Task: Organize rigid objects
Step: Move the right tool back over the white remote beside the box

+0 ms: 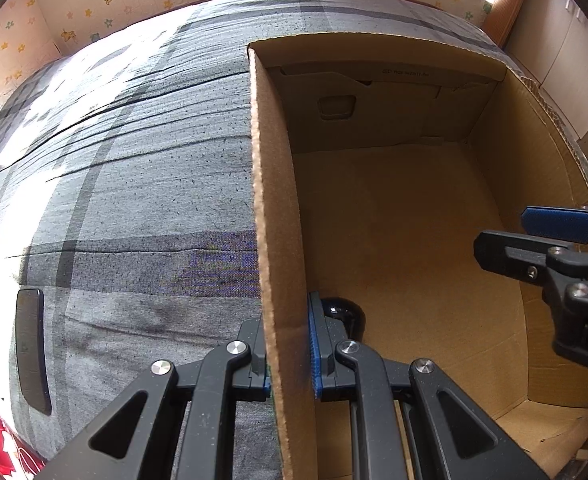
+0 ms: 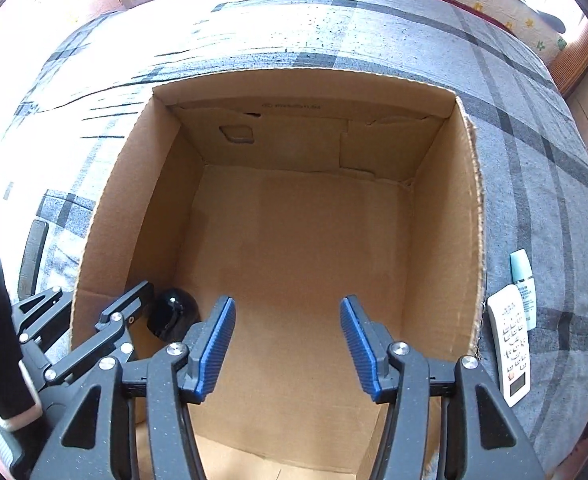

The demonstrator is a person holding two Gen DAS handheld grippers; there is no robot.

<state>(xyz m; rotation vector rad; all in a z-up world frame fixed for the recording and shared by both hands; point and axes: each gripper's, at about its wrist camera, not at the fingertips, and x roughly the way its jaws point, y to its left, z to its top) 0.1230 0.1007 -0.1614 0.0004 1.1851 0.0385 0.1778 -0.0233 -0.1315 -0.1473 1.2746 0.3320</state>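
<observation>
We see the left tool (image 1: 289, 354) clamped tight on the left wall of the cardboard box (image 1: 271, 208), one finger outside and one inside. The right tool (image 2: 287, 346) hangs over the box's bare floor with its jaws about half open and nothing between them. At nine o'clock from it, a black rounded object (image 2: 171, 314) lies in the box's near left corner. At three o'clock, outside the box, a white remote (image 2: 510, 344) and a pale tube (image 2: 524, 280) lie on the grey plaid bed (image 2: 534, 140). A dark flat object (image 1: 33, 348) lies left of the box.
</observation>
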